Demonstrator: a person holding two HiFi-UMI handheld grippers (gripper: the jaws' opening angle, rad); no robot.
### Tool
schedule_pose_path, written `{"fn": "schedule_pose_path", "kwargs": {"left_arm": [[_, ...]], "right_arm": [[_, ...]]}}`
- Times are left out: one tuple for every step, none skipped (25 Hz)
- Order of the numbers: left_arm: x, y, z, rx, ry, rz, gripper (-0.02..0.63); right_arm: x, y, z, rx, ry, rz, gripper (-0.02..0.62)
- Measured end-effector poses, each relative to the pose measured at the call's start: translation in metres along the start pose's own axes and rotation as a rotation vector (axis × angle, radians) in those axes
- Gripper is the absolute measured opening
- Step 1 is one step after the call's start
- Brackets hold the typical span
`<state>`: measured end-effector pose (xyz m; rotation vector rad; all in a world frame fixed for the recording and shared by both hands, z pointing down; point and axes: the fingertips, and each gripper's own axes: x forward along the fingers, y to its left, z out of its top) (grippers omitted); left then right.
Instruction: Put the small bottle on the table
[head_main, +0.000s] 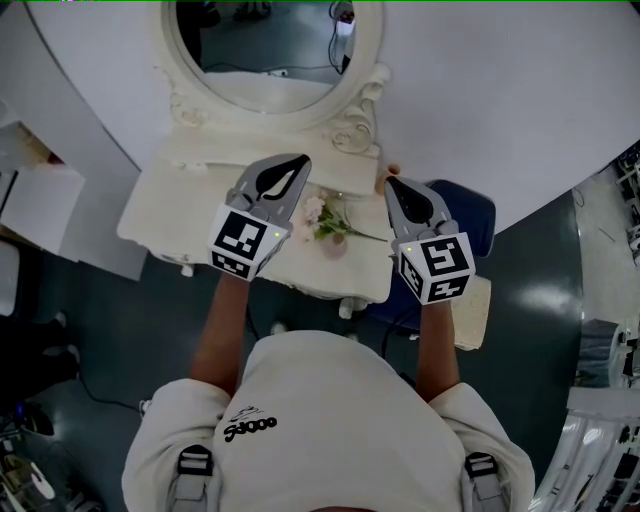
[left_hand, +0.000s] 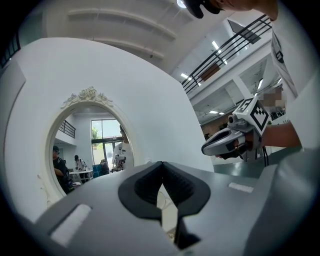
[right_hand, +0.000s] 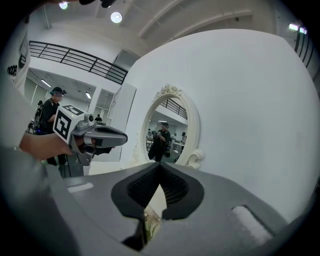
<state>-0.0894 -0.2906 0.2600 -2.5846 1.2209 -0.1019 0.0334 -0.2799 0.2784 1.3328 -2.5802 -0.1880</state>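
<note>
No small bottle shows in any view. The white dressing table (head_main: 165, 195) stands below me with its oval mirror (head_main: 270, 45) at the back. My left gripper (head_main: 302, 160) hovers over the table's middle, jaws shut and empty; in its own view the left gripper (left_hand: 161, 166) points at the mirror (left_hand: 87, 145). My right gripper (head_main: 391, 182) hangs over the table's right end, jaws together with nothing between them. It also shows from the side as the right gripper (left_hand: 206, 149), and from its own camera as the right gripper (right_hand: 160, 165).
A sprig of pale pink flowers (head_main: 325, 222) lies on the table between the grippers. A dark blue stool (head_main: 470, 215) stands at the table's right end. A curved white wall (head_main: 520, 90) rises behind the mirror. People (right_hand: 161, 137) are reflected in it.
</note>
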Motion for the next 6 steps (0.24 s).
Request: {"fn": "schedule_pose_path", "kwargs": {"left_arm": [[-0.002, 0.0, -0.001, -0.001, 0.004, 0.001, 0.018], [-0.004, 0.0, -0.002, -0.002, 0.008, 0.001, 0.018], [-0.007, 0.0, -0.003, -0.001, 0.013, 0.0, 0.018], [-0.009, 0.0, -0.005, 0.0, 0.019, -0.001, 0.018], [-0.011, 0.001, -0.007, 0.0, 0.025, -0.003, 0.018], [-0.014, 0.001, -0.008, 0.001, 0.031, -0.004, 0.018]], "right_arm": [[0.0, 0.002, 0.0, 0.0, 0.001, 0.004, 0.002], [0.001, 0.004, 0.0, 0.0, 0.001, 0.007, 0.003], [0.002, 0.007, 0.0, 0.0, 0.001, 0.01, 0.002], [0.003, 0.01, 0.0, 0.0, 0.002, 0.014, 0.002], [0.005, 0.013, 0.0, 0.0, 0.002, 0.018, 0.003], [0.006, 0.017, 0.001, 0.0, 0.003, 0.022, 0.002]]}}
